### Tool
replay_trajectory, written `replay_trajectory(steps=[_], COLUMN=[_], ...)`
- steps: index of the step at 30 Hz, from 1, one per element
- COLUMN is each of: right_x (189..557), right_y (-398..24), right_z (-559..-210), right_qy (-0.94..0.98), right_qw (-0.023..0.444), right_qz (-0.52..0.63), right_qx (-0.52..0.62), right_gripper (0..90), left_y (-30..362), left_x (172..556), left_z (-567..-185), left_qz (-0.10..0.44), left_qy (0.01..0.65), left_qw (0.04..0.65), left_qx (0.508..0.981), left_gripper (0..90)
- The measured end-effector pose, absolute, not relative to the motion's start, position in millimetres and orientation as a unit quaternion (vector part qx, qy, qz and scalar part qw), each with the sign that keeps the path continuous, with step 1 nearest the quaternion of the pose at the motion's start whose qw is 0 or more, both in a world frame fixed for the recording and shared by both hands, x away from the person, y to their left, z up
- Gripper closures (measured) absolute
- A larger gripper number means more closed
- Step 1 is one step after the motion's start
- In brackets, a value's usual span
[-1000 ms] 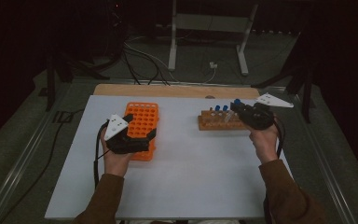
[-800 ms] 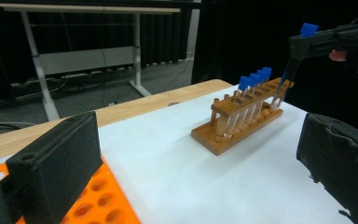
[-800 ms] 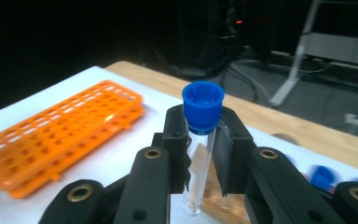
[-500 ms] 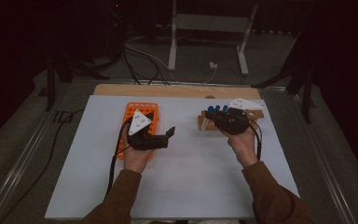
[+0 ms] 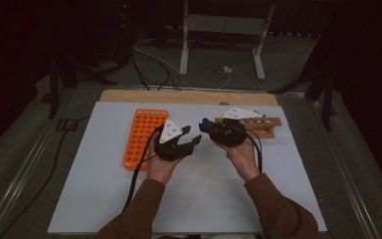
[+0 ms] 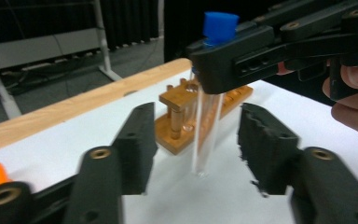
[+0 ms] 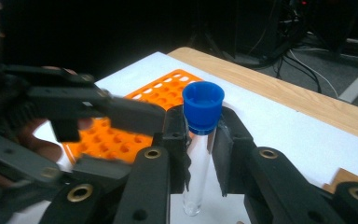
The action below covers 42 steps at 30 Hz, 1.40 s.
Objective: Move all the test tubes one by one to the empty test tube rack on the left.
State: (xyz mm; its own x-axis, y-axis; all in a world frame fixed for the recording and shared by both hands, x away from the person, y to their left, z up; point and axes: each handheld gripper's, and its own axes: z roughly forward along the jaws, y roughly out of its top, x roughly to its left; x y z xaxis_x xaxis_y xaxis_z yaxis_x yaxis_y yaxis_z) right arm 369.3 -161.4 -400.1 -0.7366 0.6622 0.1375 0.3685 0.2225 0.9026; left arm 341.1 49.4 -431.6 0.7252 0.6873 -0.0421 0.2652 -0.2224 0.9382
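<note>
- Holding a clear test tube [image 7: 196,163] with a blue cap [image 7: 203,106] upright, the right gripper [image 5: 210,130] has its jaws closed tight on the glass just under the cap.
- The tube hangs in the air over the middle of the white worktop [image 5: 204,199], between the wooden rack [image 5: 258,125] and the orange rack [image 5: 144,137]. It touches neither one.
- The grip sits high on the tube, probably so the long bare glass below stays free for the other hand to take.
- The left gripper [image 5: 195,142] has come up beside the tube. In the left gripper view its two jaws stand on each side of the lower glass [image 6: 205,135] and have just been closing in, but there are gaps on both sides, so they are open and not yet pressing.
- This looks like a hand-over from the right gripper to the left one, and the orange rack lies just beside the left hand, so the tube may go there.
- The two grippers are very near each other, so there is little room between them. A bump could tip the tube.
- All around them the worktop is bare and wide. The wooden strip [image 5: 189,97] at the far edge is well apart.
- The orange rack's holes [image 7: 163,100] look empty near the tube, so there is space to put it in.
</note>
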Motion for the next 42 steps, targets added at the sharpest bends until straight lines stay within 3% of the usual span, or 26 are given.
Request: replay_trajectory(steps=[8, 22, 24, 30, 33, 34, 42], right_x=[364.5, 366.5, 366.8, 368.1, 368.2, 368.5, 367.7], right_y=[-150.4, -146.3, -148.9, -159.6, -165.8, -171.0, -188.0], right_z=[-398.3, -401.1, -400.0, -398.7, -399.6, -401.7, -409.6], right_qy=[0.776, 0.779, 0.773, 0.764, 0.758, 0.754, 0.755], right_qw=[0.137, 0.125, 0.121, 0.115, 0.123, 0.136, 0.167], right_qz=[0.529, 0.528, 0.535, 0.545, 0.546, 0.542, 0.521], right_qx=[0.316, 0.315, 0.318, 0.326, 0.335, 0.345, 0.362], right_gripper=[76.3, 74.8, 64.4, 49.7, 36.3, 28.2, 14.1], left_y=[46.7, 49.8, 51.3, 61.0, 68.0, 71.3, 93.8], left_x=[346.3, 347.5, 348.6, 349.7, 349.8, 349.5, 345.6], left_z=[-436.0, -436.1, -436.5, -436.8, -437.9, -438.3, -442.7], left_qz=[0.180, 0.172, 0.172, 0.177, 0.177, 0.178, 0.182], left_qy=[0.319, 0.315, 0.318, 0.330, 0.337, 0.340, 0.353], left_qw=[0.539, 0.542, 0.542, 0.540, 0.541, 0.540, 0.540], left_qx=[0.759, 0.760, 0.759, 0.754, 0.750, 0.749, 0.742], left_gripper=[67.2, 77.9, 78.1, 78.2, 78.3, 78.3, 78.3])
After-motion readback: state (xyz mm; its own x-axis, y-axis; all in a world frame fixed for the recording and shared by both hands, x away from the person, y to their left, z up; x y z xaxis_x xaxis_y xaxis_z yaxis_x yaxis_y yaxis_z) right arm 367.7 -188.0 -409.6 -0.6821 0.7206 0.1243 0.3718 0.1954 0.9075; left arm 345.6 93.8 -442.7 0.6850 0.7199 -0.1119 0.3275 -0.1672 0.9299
